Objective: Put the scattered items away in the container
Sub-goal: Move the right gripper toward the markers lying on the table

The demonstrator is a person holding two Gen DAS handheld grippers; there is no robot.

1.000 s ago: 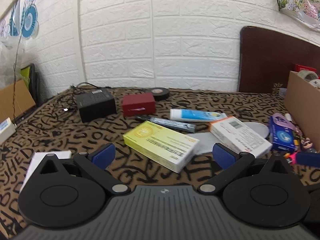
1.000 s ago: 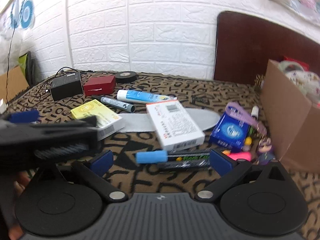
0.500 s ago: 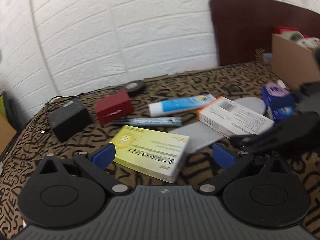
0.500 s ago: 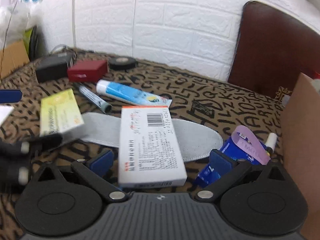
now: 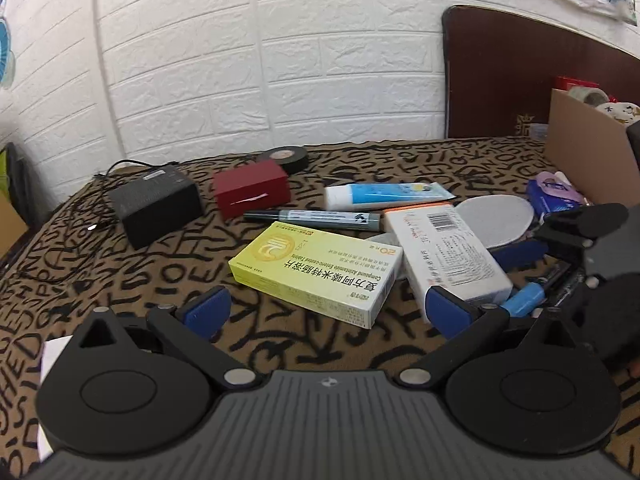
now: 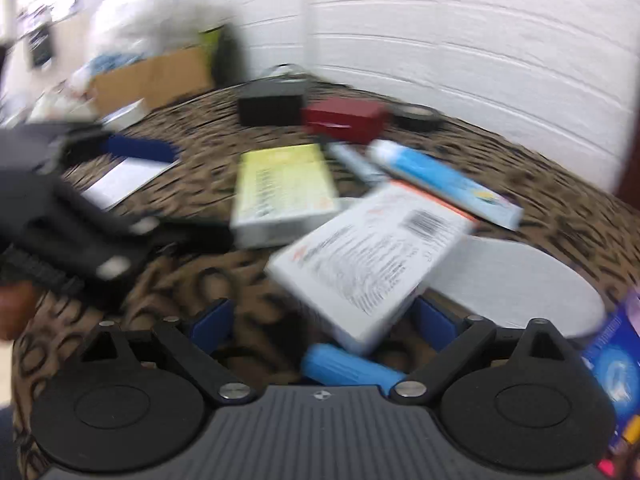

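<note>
Your right tongs (image 6: pixel 322 322), spread wide and just starting to close, straddle the corner of the white box (image 6: pixel 372 256), which lies on the desk across the grey insole (image 6: pixel 520 280). Pinch only that corner and it may swivel out; your left tongs (image 5: pixel 326 308) gape empty near the yellow box (image 5: pixel 320 270).

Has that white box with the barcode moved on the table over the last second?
No. The white box lies as before, across the grey insole, beside the yellow box; only the cameras swung.
</note>
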